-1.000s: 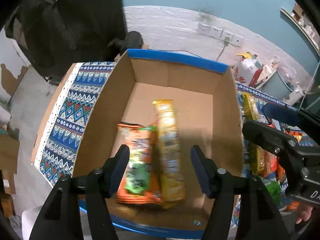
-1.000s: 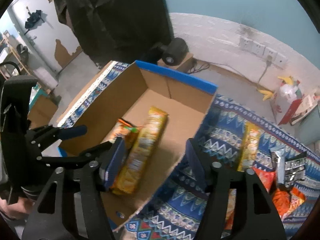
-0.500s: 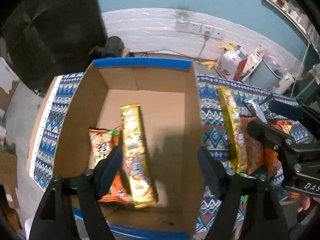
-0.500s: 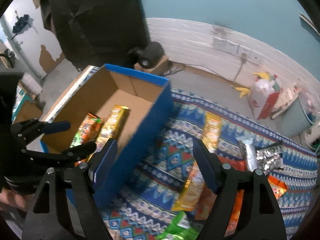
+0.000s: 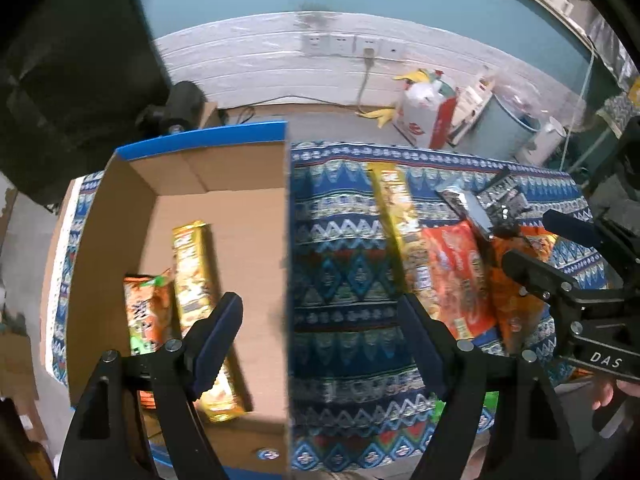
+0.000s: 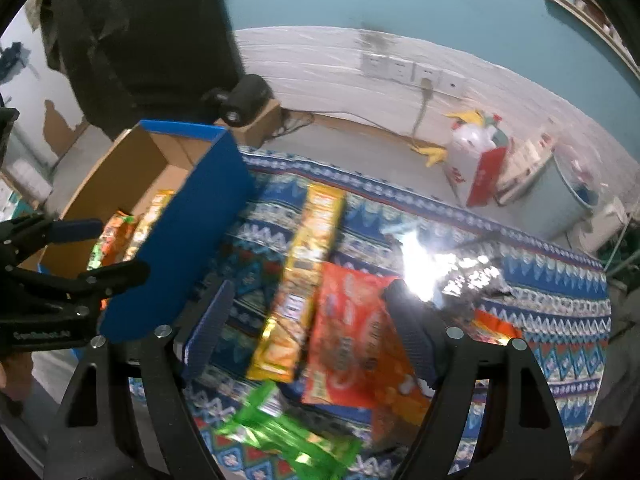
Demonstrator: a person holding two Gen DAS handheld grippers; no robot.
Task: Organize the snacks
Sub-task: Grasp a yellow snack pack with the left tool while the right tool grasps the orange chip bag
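A blue-rimmed cardboard box (image 5: pixel 200 140) holds a long yellow pack (image 5: pixel 192 276) and an orange pack (image 5: pixel 144 312). My left gripper (image 5: pixel 320 332) hangs open and empty, straddling the box's right wall. More snacks lie on the patterned cloth (image 5: pixel 340 240): a long yellow pack (image 6: pixel 308 272), an orange pack (image 6: pixel 352 336), a green pack (image 6: pixel 288 436) and silver packs (image 6: pixel 472 280) under glare. Above the yellow and orange packs on the cloth my right gripper (image 6: pixel 310 320) is open, touching neither. The box (image 6: pixel 188 240) stands to its left.
Beyond the table's far edge are a white wall with sockets (image 5: pixel 340 44), a white and red bag (image 5: pixel 424 116), a grey bin (image 5: pixel 516 136) and a black device (image 5: pixel 180 108) on the floor. Part of a hand (image 5: pixel 612 392) shows at the right.
Both grippers have swung right, from over the box's inside toward the snacks on the cloth. Both pairs of jaws stand wider than a second ago.
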